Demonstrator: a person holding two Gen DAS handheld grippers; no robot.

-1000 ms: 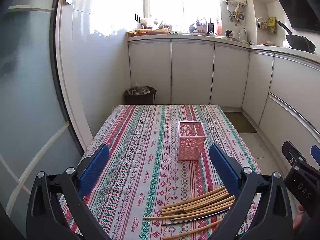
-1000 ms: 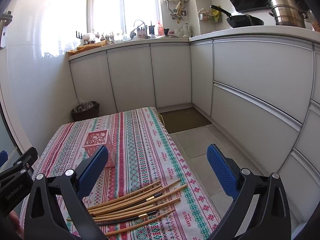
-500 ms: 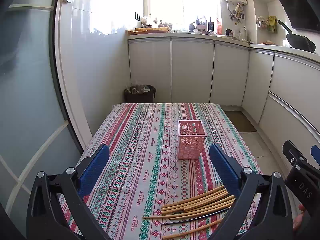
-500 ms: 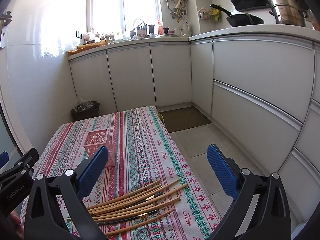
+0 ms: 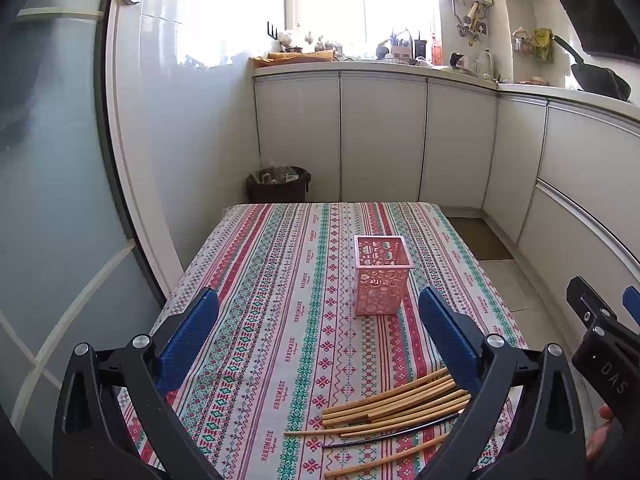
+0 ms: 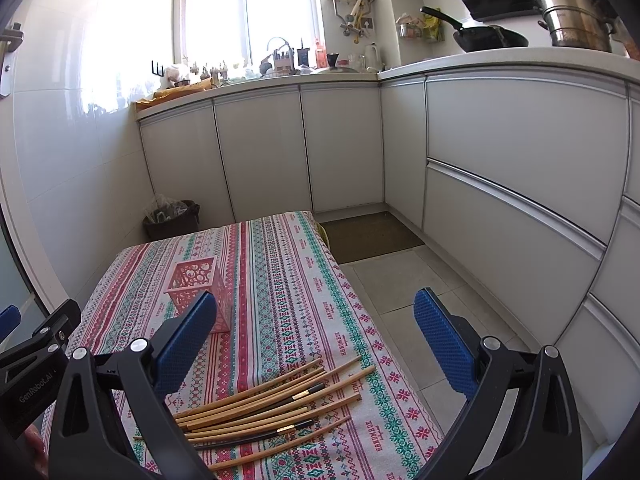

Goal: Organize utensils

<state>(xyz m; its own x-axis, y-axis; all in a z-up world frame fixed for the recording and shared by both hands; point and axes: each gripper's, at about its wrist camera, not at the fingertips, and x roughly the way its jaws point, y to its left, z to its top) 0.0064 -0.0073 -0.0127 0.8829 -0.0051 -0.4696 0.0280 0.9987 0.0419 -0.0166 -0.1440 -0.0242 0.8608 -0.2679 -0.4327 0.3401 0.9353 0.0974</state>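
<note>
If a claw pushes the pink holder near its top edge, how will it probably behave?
The pink perforated holder looks like thin plastic and is empty, so it is probably light. It stands taller than its base on a tablecloth, so a high push may tip it; a low push would likelier slide it.

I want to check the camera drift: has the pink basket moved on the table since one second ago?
No. The pink basket stands on the same red stripe of the tablecloth; only the view shifted.

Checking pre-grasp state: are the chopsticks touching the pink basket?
Apart. The left wrist view shows a band of bare tablecloth between the chopsticks and the pink basket; the right wrist view agrees.
</note>
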